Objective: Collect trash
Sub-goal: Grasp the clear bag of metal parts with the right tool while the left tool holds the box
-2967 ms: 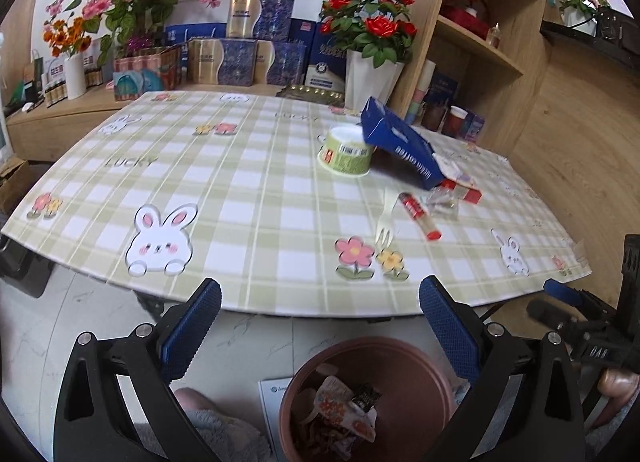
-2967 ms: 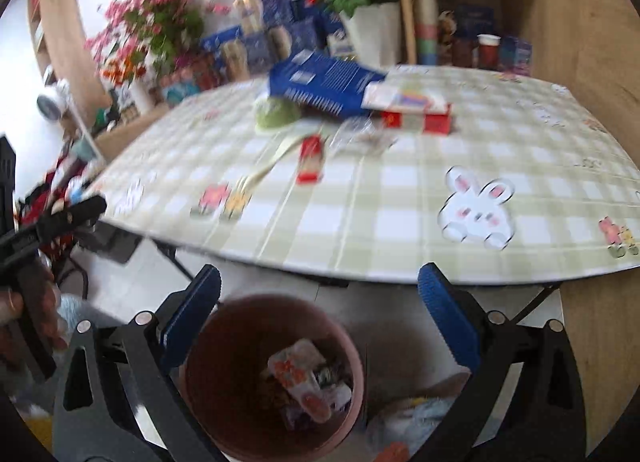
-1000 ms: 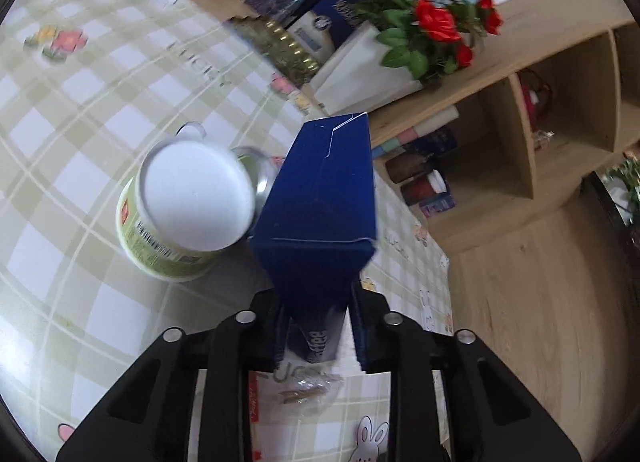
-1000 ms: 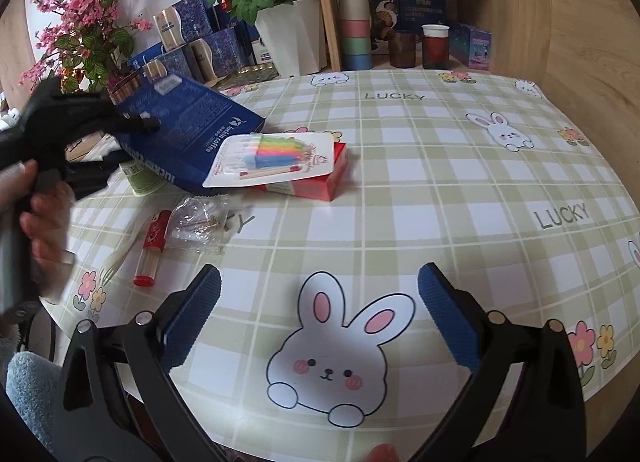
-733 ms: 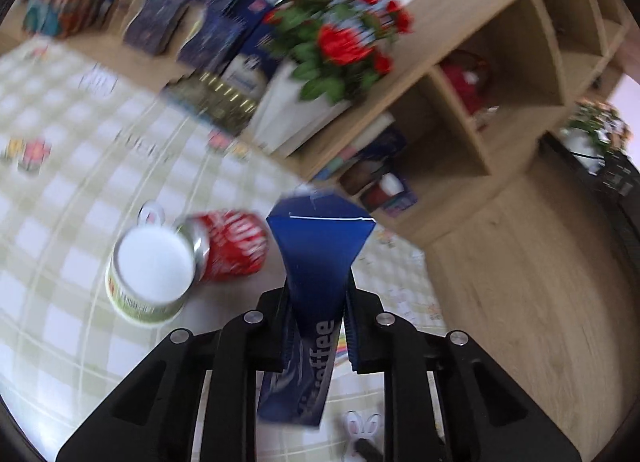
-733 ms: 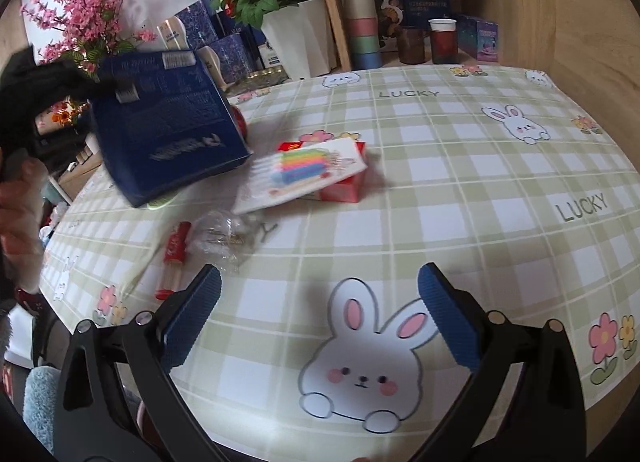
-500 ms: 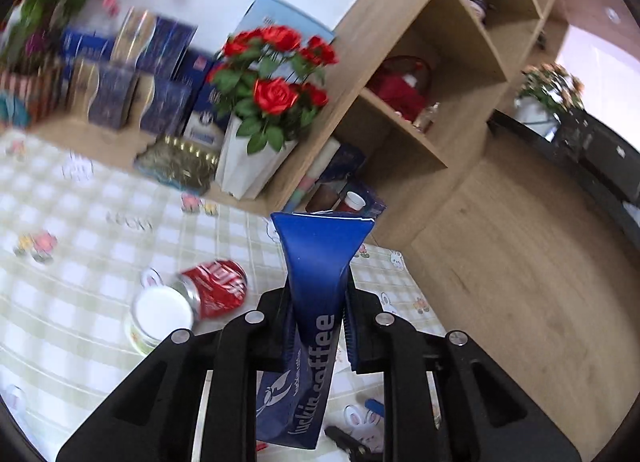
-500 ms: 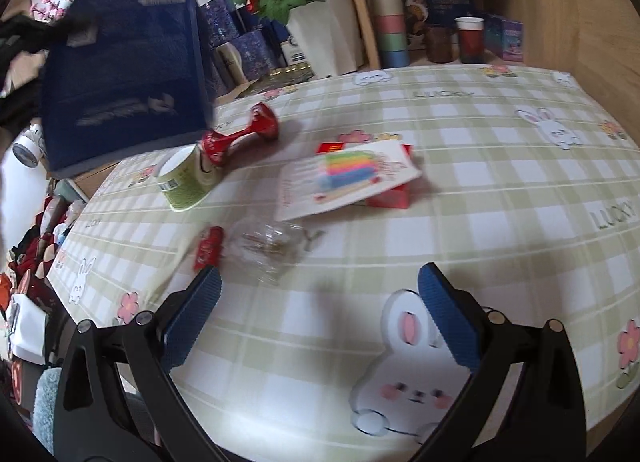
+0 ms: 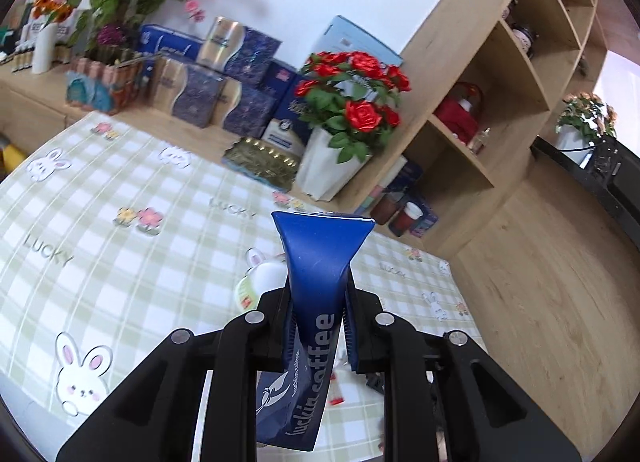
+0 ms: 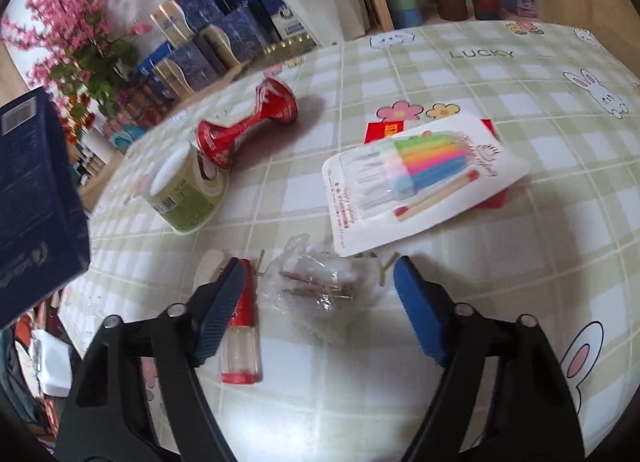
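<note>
My left gripper [image 9: 318, 302] is shut on a blue "luckin coffee" paper bag [image 9: 324, 250] and holds it up in the air above the checked table [image 9: 120, 230]. The same bag [image 10: 32, 190] fills the left edge of the right wrist view. My right gripper [image 10: 320, 298] points down at a crumpled clear plastic wrapper [image 10: 312, 282] lying between its fingers. Its jaws are closing, but the pads stand apart from the wrapper. A small red-capped tube [image 10: 242, 326] lies just under the left fingertip.
A crushed red can [image 10: 248, 126] and a green cup with a white lid [image 10: 180, 190] lie behind the wrapper. A pack of coloured candles [image 10: 420, 178] rests on a red box [image 10: 386, 130] to the right. A vase of roses [image 9: 332, 166], boxes and shelves line the far edge.
The left gripper has lifted the blue bag up off the table, uncovering the can and cup. The right gripper has moved in over the plastic wrapper and its jaws have narrowed.
</note>
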`<state>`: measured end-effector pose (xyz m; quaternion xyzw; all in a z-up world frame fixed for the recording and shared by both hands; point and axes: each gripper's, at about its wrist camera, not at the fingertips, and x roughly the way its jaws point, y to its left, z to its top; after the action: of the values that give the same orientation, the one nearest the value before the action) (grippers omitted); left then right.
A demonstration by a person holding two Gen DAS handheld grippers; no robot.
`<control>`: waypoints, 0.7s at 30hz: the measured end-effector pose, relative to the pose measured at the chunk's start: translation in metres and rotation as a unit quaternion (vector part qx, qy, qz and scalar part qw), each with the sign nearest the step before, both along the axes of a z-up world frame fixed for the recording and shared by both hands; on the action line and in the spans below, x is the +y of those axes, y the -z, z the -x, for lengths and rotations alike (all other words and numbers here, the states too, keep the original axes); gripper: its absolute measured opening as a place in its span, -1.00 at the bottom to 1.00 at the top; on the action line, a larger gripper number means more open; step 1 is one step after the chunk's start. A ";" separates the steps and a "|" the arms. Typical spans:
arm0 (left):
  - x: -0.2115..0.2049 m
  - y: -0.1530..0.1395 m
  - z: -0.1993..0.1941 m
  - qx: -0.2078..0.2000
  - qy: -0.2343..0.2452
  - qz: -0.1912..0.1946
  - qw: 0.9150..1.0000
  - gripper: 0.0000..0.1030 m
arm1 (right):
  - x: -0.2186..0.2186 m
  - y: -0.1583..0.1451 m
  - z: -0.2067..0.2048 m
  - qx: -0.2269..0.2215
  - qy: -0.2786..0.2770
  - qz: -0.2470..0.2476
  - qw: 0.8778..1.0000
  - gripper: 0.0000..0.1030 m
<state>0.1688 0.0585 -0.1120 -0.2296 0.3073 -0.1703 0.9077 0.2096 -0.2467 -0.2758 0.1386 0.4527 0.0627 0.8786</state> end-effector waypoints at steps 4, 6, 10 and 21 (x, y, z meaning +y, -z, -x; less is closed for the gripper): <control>0.010 0.003 0.008 0.003 -0.004 0.005 1.000 -0.63 | 0.002 -0.009 0.008 -0.003 -0.009 0.007 1.000 -0.14; 0.011 0.002 0.012 0.001 -0.003 0.003 1.000 -0.63 | -0.003 -0.015 0.016 -0.013 -0.006 -0.001 1.000 -0.19; 0.014 0.002 0.023 0.003 0.002 0.004 1.000 -0.63 | -0.011 -0.026 0.032 -0.027 -0.003 -0.024 0.999 -0.49; 0.010 0.002 0.065 0.007 0.033 0.003 0.999 -0.63 | -0.004 -0.059 0.089 -0.068 -0.013 -0.046 0.997 -0.51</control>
<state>0.1038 0.0689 -0.1143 -0.2234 0.3207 -0.1994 0.8986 0.1205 -0.2511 -0.2163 0.1681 0.3900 0.1039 0.8994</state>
